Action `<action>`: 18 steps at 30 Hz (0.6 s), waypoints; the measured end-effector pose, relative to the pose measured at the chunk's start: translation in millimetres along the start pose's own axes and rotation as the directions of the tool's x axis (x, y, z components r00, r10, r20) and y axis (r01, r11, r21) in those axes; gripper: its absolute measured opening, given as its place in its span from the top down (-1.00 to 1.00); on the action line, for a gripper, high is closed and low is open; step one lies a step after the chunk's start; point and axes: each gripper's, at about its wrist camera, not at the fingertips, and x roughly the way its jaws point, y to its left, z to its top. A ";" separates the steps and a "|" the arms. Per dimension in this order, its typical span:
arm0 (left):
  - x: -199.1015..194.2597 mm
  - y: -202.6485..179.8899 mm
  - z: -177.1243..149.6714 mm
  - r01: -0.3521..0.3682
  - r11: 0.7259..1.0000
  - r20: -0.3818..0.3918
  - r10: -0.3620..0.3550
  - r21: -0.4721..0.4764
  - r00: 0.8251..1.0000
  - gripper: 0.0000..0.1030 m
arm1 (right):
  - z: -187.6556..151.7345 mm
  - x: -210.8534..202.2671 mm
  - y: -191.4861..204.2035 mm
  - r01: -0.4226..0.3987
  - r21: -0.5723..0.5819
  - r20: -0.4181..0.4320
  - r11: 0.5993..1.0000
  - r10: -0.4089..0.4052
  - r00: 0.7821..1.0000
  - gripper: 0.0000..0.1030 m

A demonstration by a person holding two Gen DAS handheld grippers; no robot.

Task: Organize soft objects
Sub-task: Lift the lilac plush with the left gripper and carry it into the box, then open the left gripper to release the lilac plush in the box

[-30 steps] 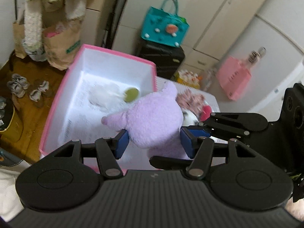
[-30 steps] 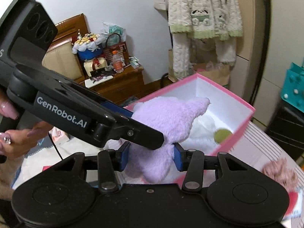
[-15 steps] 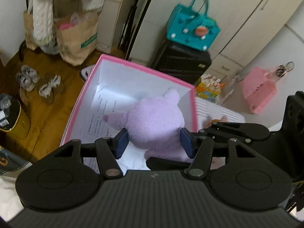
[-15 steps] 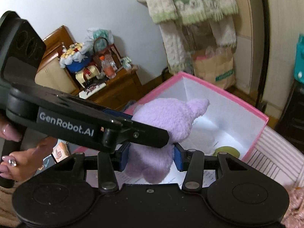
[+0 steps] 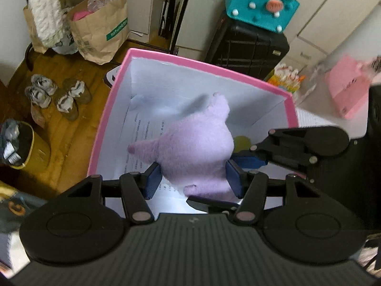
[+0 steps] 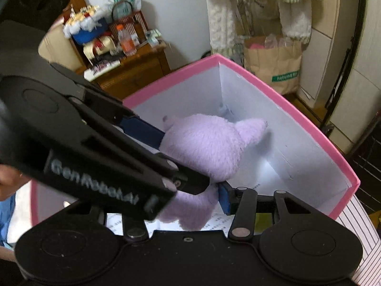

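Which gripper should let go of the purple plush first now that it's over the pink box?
Probably the right gripper: its jaws are already opening around the purple plush, low over the pink box. The left gripper holds the body and can lower it.

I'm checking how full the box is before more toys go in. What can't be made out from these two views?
- Floor of the pink box: both views, mostly covered by the purple plush.
- Yellow-green thing: left wrist view, only a sliver shows behind the plush; unidentifiable.
- Right gripper: right wrist view, the left gripper crosses over its left finger, hiding that contact.
- Plush's face: unseen in either view.
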 end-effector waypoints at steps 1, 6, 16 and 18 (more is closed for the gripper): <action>3.9 -2.6 1.4 -0.012 1.000 -0.009 0.012 0.021 1.000 -0.09 | 1.0 3.1 -0.5 0.008 -0.005 -0.008 1.000 -0.008 1.000 -0.05; 15.8 -2.9 12.3 -0.029 0.999 -0.038 0.031 0.034 0.999 -0.09 | 6.0 9.9 -9.0 0.027 0.004 -0.015 1.000 -0.027 1.000 -0.12; 18.8 -3.2 18.1 -0.036 0.999 -0.035 0.037 0.023 0.999 -0.20 | 0.0 -2.4 3.0 0.109 -0.066 0.011 0.992 -0.108 0.994 -0.35; 16.6 -4.5 16.2 -0.041 0.999 -0.030 0.042 0.032 0.999 -0.23 | -3.1 -10.0 7.3 0.122 -0.075 0.021 0.990 -0.121 0.992 -0.35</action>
